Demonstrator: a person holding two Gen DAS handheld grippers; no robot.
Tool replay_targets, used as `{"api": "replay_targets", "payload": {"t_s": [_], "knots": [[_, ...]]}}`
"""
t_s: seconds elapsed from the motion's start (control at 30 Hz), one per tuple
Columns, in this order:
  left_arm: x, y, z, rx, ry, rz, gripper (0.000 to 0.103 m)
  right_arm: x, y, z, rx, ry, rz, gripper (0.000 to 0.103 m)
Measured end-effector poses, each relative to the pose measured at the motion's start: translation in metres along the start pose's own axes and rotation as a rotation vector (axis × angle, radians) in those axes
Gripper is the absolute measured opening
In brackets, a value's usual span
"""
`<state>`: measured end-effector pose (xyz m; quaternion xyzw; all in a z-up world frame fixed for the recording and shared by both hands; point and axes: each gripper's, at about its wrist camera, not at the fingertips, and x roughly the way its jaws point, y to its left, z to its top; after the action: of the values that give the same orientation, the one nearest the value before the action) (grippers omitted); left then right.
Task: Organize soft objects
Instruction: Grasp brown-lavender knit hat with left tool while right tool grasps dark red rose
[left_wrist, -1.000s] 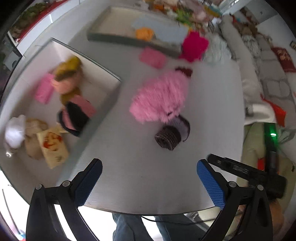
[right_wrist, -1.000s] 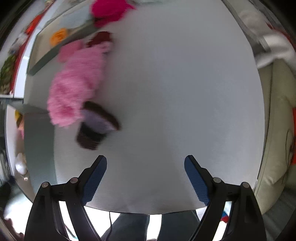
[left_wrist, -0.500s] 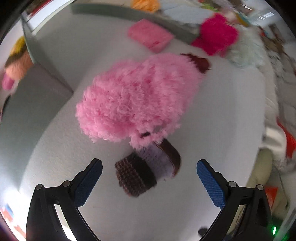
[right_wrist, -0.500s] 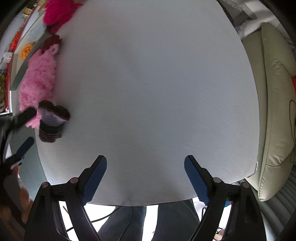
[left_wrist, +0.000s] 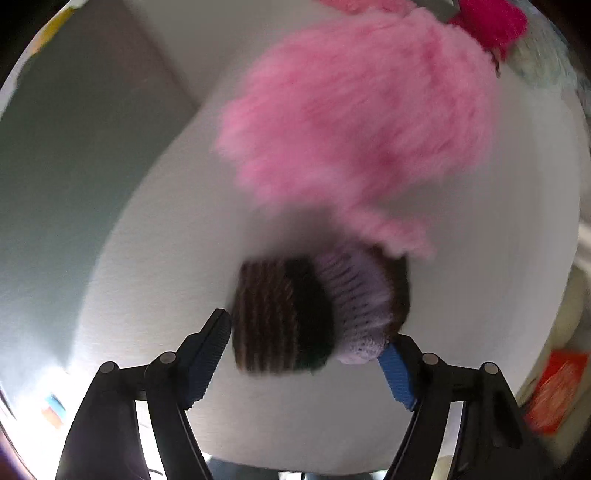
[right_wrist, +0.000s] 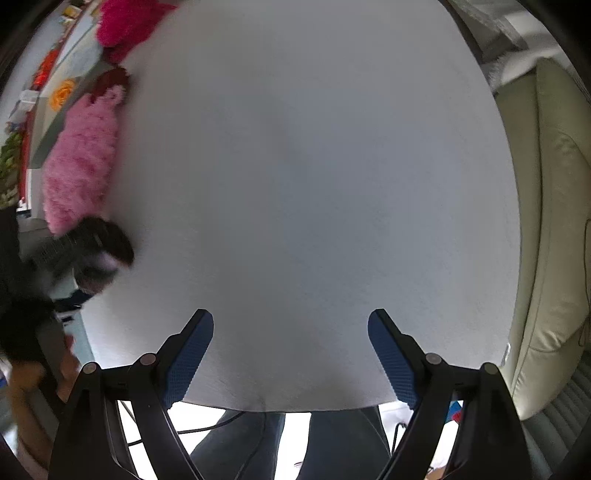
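Observation:
A brown and lilac knitted piece (left_wrist: 295, 314) lies on the white table, right between the fingers of my left gripper (left_wrist: 306, 354), which is open around it. A fluffy pink soft item (left_wrist: 354, 122) lies just beyond it, touching its far edge. In the right wrist view the pink item (right_wrist: 81, 162) and the knitted piece (right_wrist: 99, 254) sit at the far left, with the left gripper blurred over them. My right gripper (right_wrist: 291, 350) is open and empty above bare table.
A grey tray wall (left_wrist: 74, 129) stands at the left. A magenta fluffy item (left_wrist: 487, 22) lies at the back. Another tray (right_wrist: 55, 118) holds an orange item (right_wrist: 61, 92). A cream sofa (right_wrist: 546, 221) flanks the table's right edge.
My left gripper has moved forward and down to the knitted piece, which now sits between its fingers. The right gripper has stayed over the bare table.

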<state>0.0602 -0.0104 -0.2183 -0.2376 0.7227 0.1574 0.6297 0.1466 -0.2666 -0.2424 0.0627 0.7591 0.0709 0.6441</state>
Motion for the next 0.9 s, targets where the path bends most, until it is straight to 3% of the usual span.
{"api": "replay_targets", "payload": {"t_s": [0.2, 0.4, 0.6, 0.7, 0.8, 0.9], "knots": [[0.000, 0.021, -0.017, 0.029, -0.023, -0.035, 0.081, -0.008, 0.040, 0.021, -0.073, -0.017, 0.077, 0.088], [-0.008, 0.011, -0.006, 0.037, -0.072, -0.056, 0.084, -0.018, 0.102, 0.076, -0.124, -0.044, 0.159, 0.088], [-0.005, 0.003, 0.008, 0.028, -0.067, -0.043, 0.085, -0.027, 0.150, 0.132, -0.176, -0.134, 0.115, 0.088], [-0.001, -0.005, 0.022, 0.009, -0.077, -0.045, 0.102, -0.026, 0.164, 0.168, -0.185, -0.156, 0.091, 0.088], [0.008, 0.001, 0.021, 0.011, -0.075, -0.028, 0.102, -0.006, 0.171, 0.181, -0.201, -0.155, 0.060, 0.088], [0.014, -0.009, 0.021, 0.066, -0.074, 0.037, 0.102, 0.010, 0.178, 0.191, -0.219, -0.147, 0.040, 0.088]]}}
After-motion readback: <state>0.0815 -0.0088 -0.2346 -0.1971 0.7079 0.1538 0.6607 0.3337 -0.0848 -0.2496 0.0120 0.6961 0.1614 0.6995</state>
